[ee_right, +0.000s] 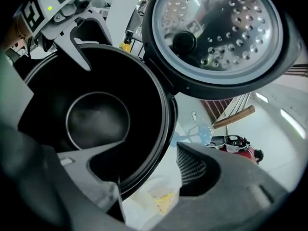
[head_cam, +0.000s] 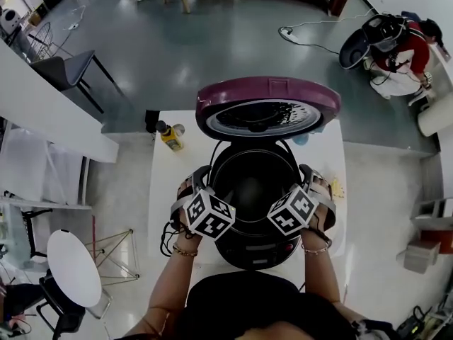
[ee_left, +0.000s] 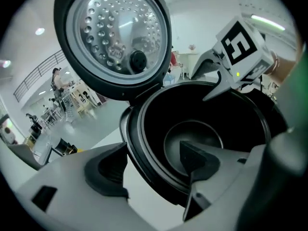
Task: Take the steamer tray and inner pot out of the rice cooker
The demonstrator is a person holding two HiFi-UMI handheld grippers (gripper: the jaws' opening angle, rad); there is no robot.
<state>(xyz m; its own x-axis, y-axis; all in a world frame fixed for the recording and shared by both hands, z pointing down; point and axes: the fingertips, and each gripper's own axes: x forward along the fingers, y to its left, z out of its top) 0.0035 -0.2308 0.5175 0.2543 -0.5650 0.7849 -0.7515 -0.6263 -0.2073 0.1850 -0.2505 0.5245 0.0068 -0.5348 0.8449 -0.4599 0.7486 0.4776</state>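
Observation:
The rice cooker (head_cam: 255, 250) stands on a white table (head_cam: 166, 190) with its purple lid (head_cam: 267, 108) swung up at the back. Its perforated inner plate (ee_left: 115, 32) faces me. The dark inner pot (head_cam: 251, 183) sits in the body, its round base (ee_left: 192, 138) visible; I cannot make out a steamer tray inside. My left gripper (head_cam: 200, 178) is open and straddles the pot's left rim (ee_left: 144, 148), with gaps at both pads. My right gripper (head_cam: 306, 178) is open astride the right rim (ee_right: 161, 129), one finger inside the pot, one outside. Neither holds anything.
A small yellow bottle (head_cam: 170, 137) stands at the table's back left corner. A clear bag with something yellow (ee_right: 159, 196) lies just right of the cooker. A round white stool (head_cam: 73, 266) is on the floor at left. A person (head_cam: 400, 55) crouches far right.

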